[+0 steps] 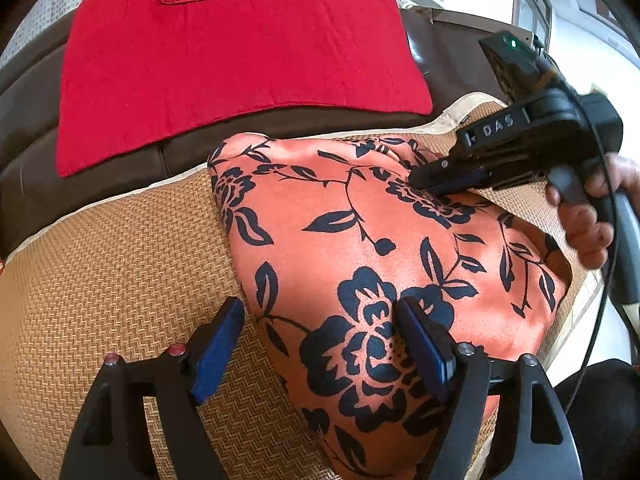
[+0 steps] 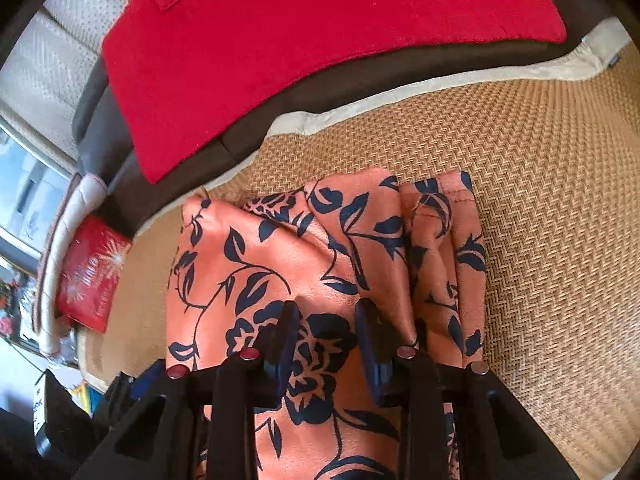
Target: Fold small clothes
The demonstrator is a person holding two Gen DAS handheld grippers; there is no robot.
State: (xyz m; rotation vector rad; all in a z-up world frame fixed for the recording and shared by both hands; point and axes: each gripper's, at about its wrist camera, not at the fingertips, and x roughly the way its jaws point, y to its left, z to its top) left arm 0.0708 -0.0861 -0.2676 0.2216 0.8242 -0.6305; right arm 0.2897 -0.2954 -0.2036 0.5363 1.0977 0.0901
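Observation:
An orange garment with a dark navy flower print [image 1: 360, 216] lies folded on a woven straw mat [image 1: 120, 264]. My left gripper [image 1: 320, 340] is open wide over the garment's near left edge: its right finger [image 1: 424, 344] is on the cloth and its left finger [image 1: 218, 344] is over the mat. My right gripper [image 1: 440, 186] comes in from the right, held by a hand [image 1: 588, 216], with its tips down on the far part of the cloth. In the right wrist view that gripper [image 2: 328, 332] stands narrowly open, with flat garment [image 2: 248, 256] showing between its fingers. Folded layers [image 2: 440, 240] stack at the right.
A red cloth with a pocket [image 1: 224, 60] lies spread on the dark brown cushion [image 1: 36, 96] behind the mat. A red packet [image 2: 92, 276] sits off the mat's left end. Bare mat [image 2: 552, 200] extends to the right of the garment.

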